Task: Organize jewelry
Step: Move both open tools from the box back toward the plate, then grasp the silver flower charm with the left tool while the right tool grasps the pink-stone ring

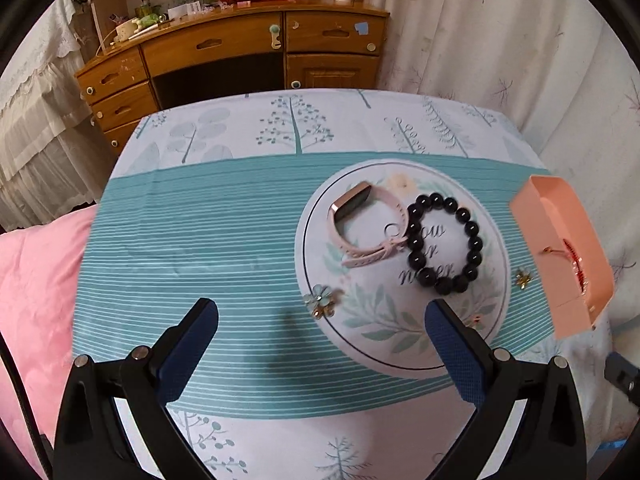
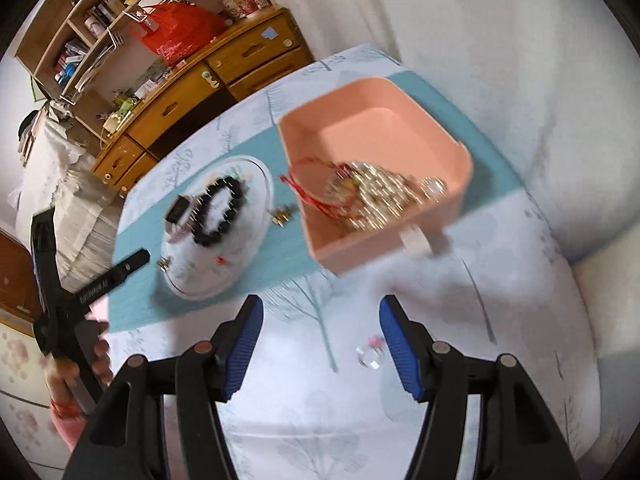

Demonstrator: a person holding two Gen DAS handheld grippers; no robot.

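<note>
A round white plate [image 1: 400, 344] holds a pink watch [image 1: 356, 220] and a black bead bracelet [image 1: 444, 244]. A teal flower brooch [image 1: 322, 300] lies at the plate's left rim and a gold flower charm [image 1: 523, 279] lies between the plate and the pink box [image 1: 560, 256]. My left gripper [image 1: 320, 320] is open and empty, just before the plate. In the right wrist view the pink box [image 2: 400, 128] holds a gold chain [image 2: 376, 196] and a red cord [image 2: 308, 196]. My right gripper [image 2: 320, 320] is open and empty, near a small clear ring [image 2: 370, 354].
The table [image 1: 200, 240] has a teal striped cloth with tree prints. A wooden desk [image 1: 240, 52] with drawers stands behind it, curtains hang to the right, and a pink cushion [image 1: 36, 288] lies on the left. The left gripper and the hand holding it show in the right wrist view [image 2: 80, 292].
</note>
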